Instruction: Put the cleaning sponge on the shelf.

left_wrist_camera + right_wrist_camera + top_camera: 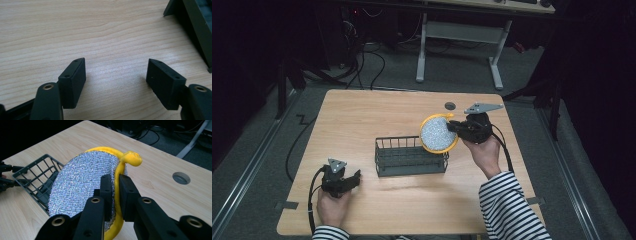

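One wooden table (362, 115), pale grain running across it, rounded corners, and plenty of bare board along the far side and at the left. One round hole (450, 105) sits near its far edge, close behind the right hand. One dark wire basket (410, 156) stands mid-table, rectangular, thin upright bars around an open top, with free room in front of it and to its left. One round scrubbing pad (438, 133), silvery sparkling knit face with a yellow rim and a small yellow loop at the top, is up on edge at the basket's far right corner, tilted, its lower edge over the basket rim; whether it touches the wire I cannot tell. Two grippers in play. The right gripper (115, 192) has its black block jaws pressed onto the pad's yellow rim, one on each face, pinching it firmly. The left gripper (116, 80) is low over bare wood near the table's front left, jaws spread wide with nothing between them, the basket's corner just off to its right.
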`<state>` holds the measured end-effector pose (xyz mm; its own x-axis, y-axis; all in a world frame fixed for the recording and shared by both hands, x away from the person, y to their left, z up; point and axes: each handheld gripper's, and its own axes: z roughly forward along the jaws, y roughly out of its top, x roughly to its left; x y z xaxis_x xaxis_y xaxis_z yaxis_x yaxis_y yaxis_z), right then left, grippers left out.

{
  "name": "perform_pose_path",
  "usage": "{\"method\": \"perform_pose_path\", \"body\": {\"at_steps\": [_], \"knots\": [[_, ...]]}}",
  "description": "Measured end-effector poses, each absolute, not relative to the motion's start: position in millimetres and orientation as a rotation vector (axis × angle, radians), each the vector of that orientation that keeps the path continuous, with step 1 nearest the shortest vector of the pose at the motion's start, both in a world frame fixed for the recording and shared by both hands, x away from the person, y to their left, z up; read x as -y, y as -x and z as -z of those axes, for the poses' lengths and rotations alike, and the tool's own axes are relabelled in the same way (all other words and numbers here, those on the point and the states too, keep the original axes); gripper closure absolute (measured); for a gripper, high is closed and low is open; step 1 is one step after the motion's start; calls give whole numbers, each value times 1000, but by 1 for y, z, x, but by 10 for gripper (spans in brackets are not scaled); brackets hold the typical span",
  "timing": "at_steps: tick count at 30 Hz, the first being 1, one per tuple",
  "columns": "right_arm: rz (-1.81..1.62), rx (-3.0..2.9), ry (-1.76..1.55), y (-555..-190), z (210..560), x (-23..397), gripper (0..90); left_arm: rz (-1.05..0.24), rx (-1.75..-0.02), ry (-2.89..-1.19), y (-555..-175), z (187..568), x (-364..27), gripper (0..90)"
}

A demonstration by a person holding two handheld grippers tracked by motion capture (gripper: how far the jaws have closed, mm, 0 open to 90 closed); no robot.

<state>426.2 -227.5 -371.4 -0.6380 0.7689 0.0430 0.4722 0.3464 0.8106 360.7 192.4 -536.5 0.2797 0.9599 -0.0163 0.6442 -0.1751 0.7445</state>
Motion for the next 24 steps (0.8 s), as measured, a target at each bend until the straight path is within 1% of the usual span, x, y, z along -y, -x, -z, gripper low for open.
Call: {"method": "perform_pose_path", "body": {"at_steps": [11, 24], "knots": [[-1174, -2303, -1089, -439, 390, 207, 819, -621, -1435, -1908, -361, 537, -192, 315], [-1159, -2319, -1095, -445, 404, 199, 810, -618, -1433, -1909, -361, 537, -192, 308]]}}
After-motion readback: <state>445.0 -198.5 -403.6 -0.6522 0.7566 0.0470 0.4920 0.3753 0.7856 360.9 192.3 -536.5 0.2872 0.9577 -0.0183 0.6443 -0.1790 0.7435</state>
